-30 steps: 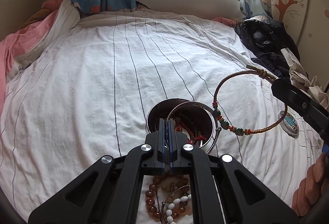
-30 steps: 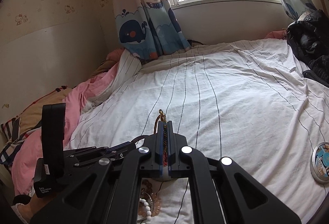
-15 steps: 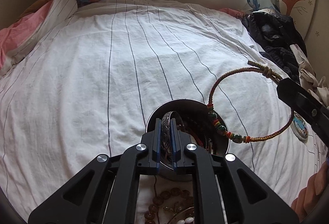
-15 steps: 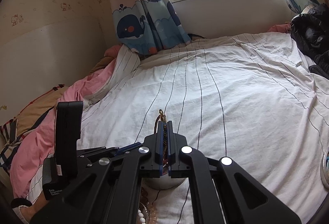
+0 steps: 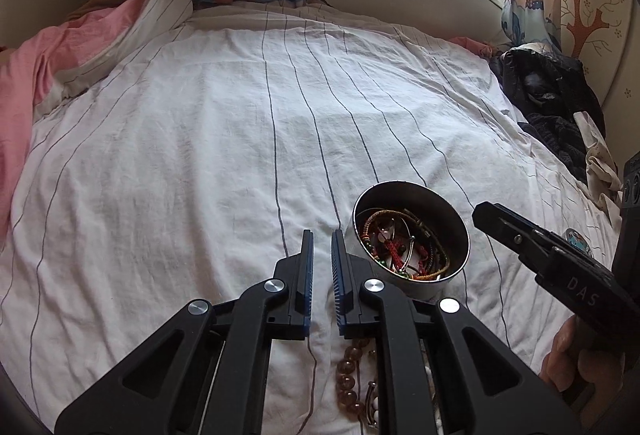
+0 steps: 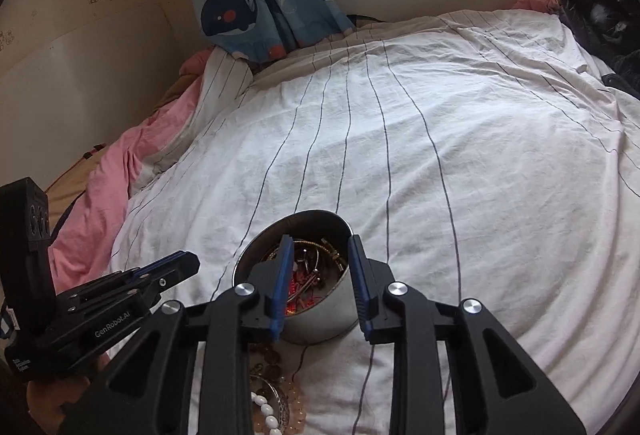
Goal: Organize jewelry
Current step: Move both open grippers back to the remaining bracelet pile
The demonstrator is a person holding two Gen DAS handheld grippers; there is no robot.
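A round metal tin (image 5: pixel 456 219) sits on the white striped bedsheet (image 5: pixel 240 155), filled with a silver bangle, a beaded cord bracelet and other tangled jewelry (image 5: pixel 400 243). My left gripper (image 5: pixel 321 235) is open and empty, just left of the tin. My right gripper (image 6: pixel 318 241) is open and empty, hovering right over the tin (image 6: pixel 320 327). An amber bead bracelet (image 5: pixel 348 379) and white beads (image 6: pixel 262 407) lie on the sheet near me, partly hidden by the gripper bodies.
A round tin lid (image 5: pixel 578 239) lies on the sheet at the right. Dark clothes (image 5: pixel 552 103) are piled at the bed's right edge. A pink blanket (image 5: pixel 48 51) lies along the left. Whale curtains and a window are behind the bed.
My left gripper let the silver bangle go into the tin, opened and moved left. My right gripper opened and released the beaded cord bracelet into the tin.
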